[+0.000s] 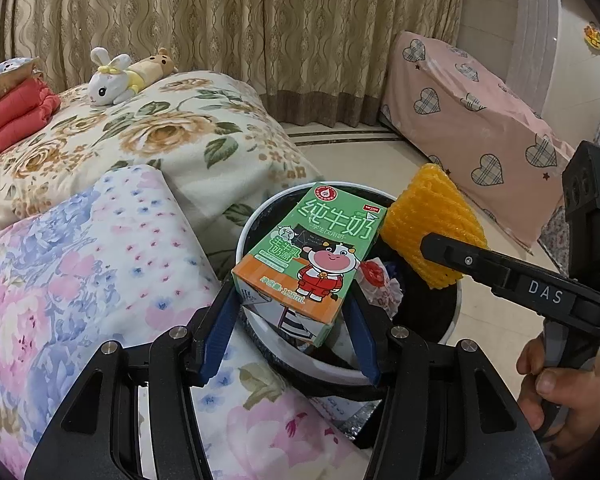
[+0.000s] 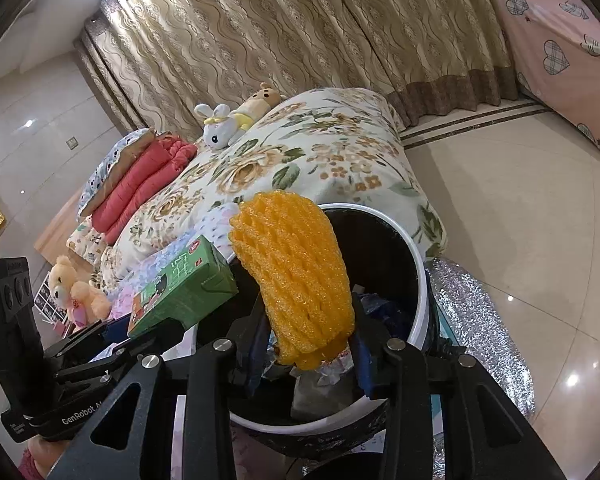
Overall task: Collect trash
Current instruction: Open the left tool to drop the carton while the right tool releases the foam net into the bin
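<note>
- The milk carton (image 1: 306,258), green and orange with a cartoon cow, is gripped by its lower end between the blue pads of the left tool (image 1: 292,320) and held tilted over the near rim of the bin (image 1: 244,240).
- The orange foam net (image 2: 296,276) is clamped at its lower end in the right tool (image 2: 308,356) and stands up over the bin's mouth, just beside the carton.
- The bin is round, with a white rim and a dark liner; crumpled wrappers (image 1: 378,284) already lie inside it.
- In the left view a hand (image 1: 560,388) grips the right tool's handle at the right edge.
- The bin stands on the tiled floor (image 2: 520,208) against a bed with a floral quilt (image 1: 160,136).
- A pastel flowered pillow (image 1: 80,260) lies nearest the left tool.
- On the quilt lie a white rabbit toy (image 1: 110,84), a bear toy (image 1: 156,66) and a folded red blanket (image 1: 12,116).
- A silver foil sheet (image 2: 476,312) lies on the floor to the right of the bin.
- Patterned beige curtains (image 1: 240,20) hang behind, with pink heart-print furniture cover (image 1: 472,120) to the right.
</note>
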{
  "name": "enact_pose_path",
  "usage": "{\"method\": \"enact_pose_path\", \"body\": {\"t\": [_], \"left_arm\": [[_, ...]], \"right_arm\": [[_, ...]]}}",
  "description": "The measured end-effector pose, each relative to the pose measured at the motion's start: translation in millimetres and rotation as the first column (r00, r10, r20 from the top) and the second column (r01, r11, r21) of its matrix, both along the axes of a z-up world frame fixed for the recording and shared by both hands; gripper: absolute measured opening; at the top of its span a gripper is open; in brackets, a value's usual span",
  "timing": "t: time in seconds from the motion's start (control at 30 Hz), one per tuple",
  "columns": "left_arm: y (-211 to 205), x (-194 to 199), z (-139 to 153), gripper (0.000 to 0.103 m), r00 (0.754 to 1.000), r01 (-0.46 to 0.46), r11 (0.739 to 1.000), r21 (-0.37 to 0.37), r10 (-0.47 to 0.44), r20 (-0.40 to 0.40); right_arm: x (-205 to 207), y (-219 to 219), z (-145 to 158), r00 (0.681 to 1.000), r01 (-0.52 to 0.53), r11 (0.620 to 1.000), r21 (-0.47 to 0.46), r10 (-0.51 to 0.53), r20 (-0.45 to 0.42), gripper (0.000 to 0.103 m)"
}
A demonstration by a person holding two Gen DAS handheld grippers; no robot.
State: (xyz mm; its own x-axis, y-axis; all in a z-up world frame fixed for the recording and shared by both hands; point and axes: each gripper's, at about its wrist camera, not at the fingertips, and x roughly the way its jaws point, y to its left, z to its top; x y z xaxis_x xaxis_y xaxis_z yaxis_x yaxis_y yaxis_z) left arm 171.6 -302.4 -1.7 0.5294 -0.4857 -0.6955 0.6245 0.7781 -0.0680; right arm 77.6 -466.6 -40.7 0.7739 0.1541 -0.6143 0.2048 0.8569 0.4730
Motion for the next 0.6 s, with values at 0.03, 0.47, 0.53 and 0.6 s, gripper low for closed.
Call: {"method": "enact_pose_path", "body": {"t": [0.03, 0.47, 0.53, 0.6], "left_arm": [[-1, 1, 0, 0.052, 1.000, 0.000, 1.000, 0.002, 0.000, 0.000], [-7, 7, -1, 0.052, 1.000, 0.000, 1.000, 0.008, 0.000, -0.004], [-8, 8, -1, 0.052, 1.000, 0.000, 1.000, 0.009, 0.000, -0.005], [-8, 9, -2, 0.052, 1.000, 0.002, 1.000, 0.010, -0.002, -0.005]], "right_arm": [[0, 0, 0, 1.000, -0.001, 1.000, -0.001, 0.001, -0.002, 0.038], [10, -4, -4, 1.000, -0.012, 1.000, -0.011, 0.012, -0.025, 0.039], [11, -3, -5, 1.000, -0.013, 1.000, -0.011, 0.013, -0.027, 0.039], [11, -3, -5, 1.000, -0.014, 1.000, -0.011, 0.014, -0.028, 0.039]]}}
